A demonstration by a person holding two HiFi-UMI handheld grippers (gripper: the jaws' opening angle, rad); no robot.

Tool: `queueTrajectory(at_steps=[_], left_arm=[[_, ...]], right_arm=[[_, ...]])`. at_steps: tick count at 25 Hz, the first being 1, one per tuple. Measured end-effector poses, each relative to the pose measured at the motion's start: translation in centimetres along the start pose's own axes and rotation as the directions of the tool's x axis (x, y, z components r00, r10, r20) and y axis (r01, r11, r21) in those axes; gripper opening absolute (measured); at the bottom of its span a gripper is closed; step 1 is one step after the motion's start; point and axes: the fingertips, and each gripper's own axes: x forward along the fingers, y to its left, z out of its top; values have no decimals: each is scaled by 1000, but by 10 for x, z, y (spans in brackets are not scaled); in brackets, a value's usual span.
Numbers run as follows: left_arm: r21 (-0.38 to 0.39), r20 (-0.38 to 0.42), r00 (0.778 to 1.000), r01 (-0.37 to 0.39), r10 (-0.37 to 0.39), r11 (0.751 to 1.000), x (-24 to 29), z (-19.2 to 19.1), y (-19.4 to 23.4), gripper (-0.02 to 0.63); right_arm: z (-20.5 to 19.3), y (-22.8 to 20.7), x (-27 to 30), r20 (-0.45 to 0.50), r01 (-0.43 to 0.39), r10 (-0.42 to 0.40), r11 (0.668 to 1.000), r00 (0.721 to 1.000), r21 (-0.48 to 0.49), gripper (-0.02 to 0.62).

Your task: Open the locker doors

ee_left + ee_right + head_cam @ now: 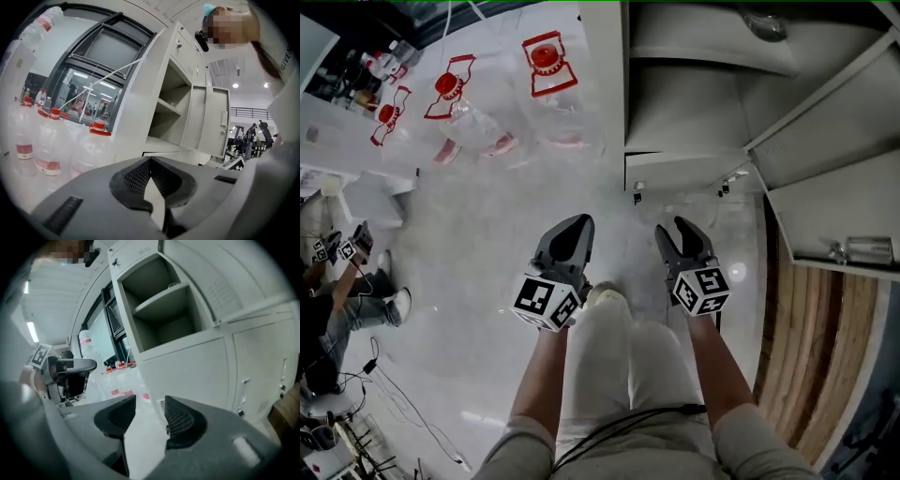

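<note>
The grey locker (694, 103) stands ahead, its upper compartment open and empty with a shelf inside. Two open doors (825, 150) swing out to the right, the lower one bearing a handle (862, 249). My left gripper (574, 228) hangs low in front of the locker's left corner, jaws closed tip to tip and holding nothing. Just right of it, my right gripper (673, 231) is open with nothing between its fingers. The left gripper view shows the shut gripper (151, 161) below the open compartment (171, 112). The right gripper (150, 401) faces a closed lower door (187, 371).
Large water bottles with red caps (546, 70) stand on the floor left of the locker. A seated person (337, 300) and cables (394, 398) are at far left. A wooden strip (816, 347) runs along the right.
</note>
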Motion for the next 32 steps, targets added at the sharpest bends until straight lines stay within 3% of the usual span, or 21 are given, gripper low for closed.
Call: queueTrajectory(at_steps=[6,11,18,32], left_arm=[[27,21,999,49,-50,998,34,-86,62,-2],[-30,27,995,94,-93,995,53,-140,101,-2],[-4,84,992,94,-94,996,54,-144,117,-2],[45,93,992,82,-86,996,23,-126,98,-2]], right_arm=[[-73,-15,90,22,-81,82,996,996,-49,192],[-121,-23,151,-3,-91,91,988,996,-126,200],[-121,-26,177,59,-23,41,962,997,-271,215],[-131,-17,146,64,-81,98,971,993,-227,202]])
